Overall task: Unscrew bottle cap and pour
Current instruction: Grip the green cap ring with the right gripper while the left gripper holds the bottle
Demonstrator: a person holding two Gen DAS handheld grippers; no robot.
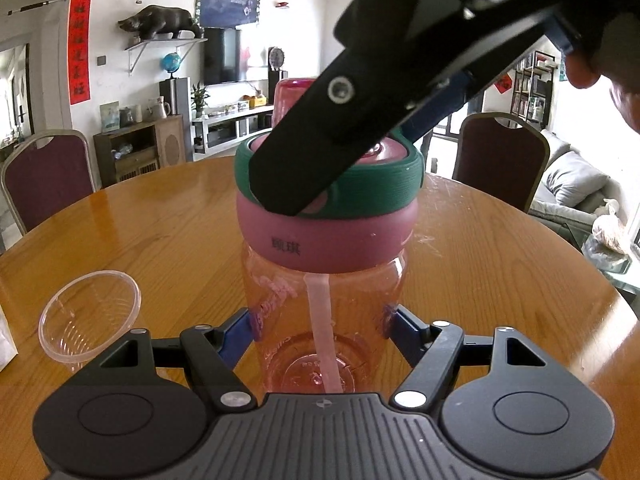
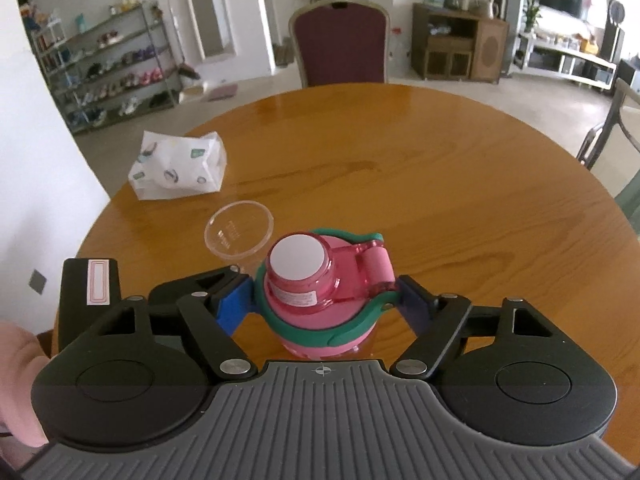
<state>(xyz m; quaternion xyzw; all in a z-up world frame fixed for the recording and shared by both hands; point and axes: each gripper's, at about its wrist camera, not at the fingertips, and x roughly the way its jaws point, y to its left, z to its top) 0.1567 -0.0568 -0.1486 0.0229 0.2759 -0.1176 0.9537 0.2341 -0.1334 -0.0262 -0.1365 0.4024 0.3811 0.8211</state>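
Note:
A clear pink bottle (image 1: 324,320) stands upright on the round wooden table (image 1: 500,264). It has a pink cap (image 1: 320,244) with a green ring (image 1: 384,188) and a straw inside. My left gripper (image 1: 322,326) is shut on the bottle's body. My right gripper (image 2: 326,300) comes from above and is shut on the cap (image 2: 320,300), its blue pads against the green ring (image 2: 340,332). In the left wrist view the right gripper (image 1: 320,184) covers part of the cap. A clear plastic cup (image 1: 90,320) stands left of the bottle; it also shows in the right wrist view (image 2: 239,234).
A white printed paper bag (image 2: 178,168) lies on the table's far left side. Maroon chairs (image 1: 48,180) stand around the table, one at the far side (image 2: 340,46). A sofa (image 1: 576,188) is off to the right.

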